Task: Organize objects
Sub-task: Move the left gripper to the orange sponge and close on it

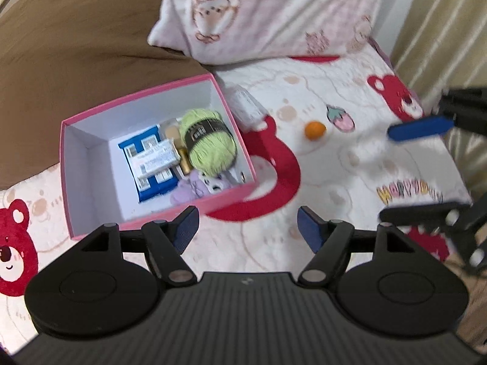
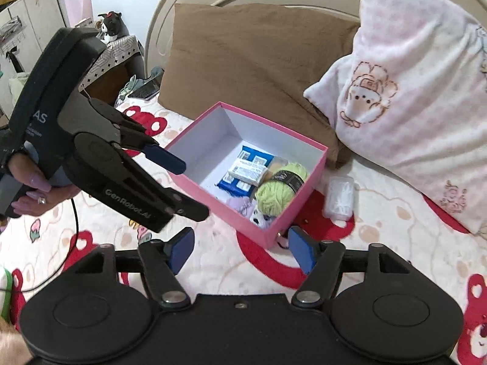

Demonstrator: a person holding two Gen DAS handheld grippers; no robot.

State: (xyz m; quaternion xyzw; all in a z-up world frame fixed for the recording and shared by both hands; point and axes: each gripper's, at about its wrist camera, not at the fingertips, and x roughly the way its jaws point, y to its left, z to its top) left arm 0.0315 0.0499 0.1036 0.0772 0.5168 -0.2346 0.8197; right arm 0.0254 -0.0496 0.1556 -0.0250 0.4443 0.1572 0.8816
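A pink box [image 1: 232, 118] [image 2: 298, 205] sits open on the bed. It holds a green yarn ball [image 1: 210, 141] [image 2: 278, 187], a blue packet [image 1: 152, 164] [image 2: 243, 170], a small white carton [image 1: 156, 158] [image 2: 248, 172] and small purple and white items. A clear plastic case [image 1: 246, 106] [image 2: 339, 197] lies beside the box. A small orange ball [image 1: 315, 130] lies on the sheet. My left gripper [image 1: 248, 232] [image 2: 185, 185] is open and empty by the box. My right gripper [image 2: 240, 251] [image 1: 420, 167] is open and empty, near the box's corner.
The bed sheet [image 1: 350, 164] has red bear prints. A brown pillow [image 2: 252, 60] and a pink-white pillow [image 2: 411, 106] lean behind the box. A nightstand with a plush toy [image 2: 111, 27] stands left of the bed. A curtain [image 1: 450, 36] hangs on the right.
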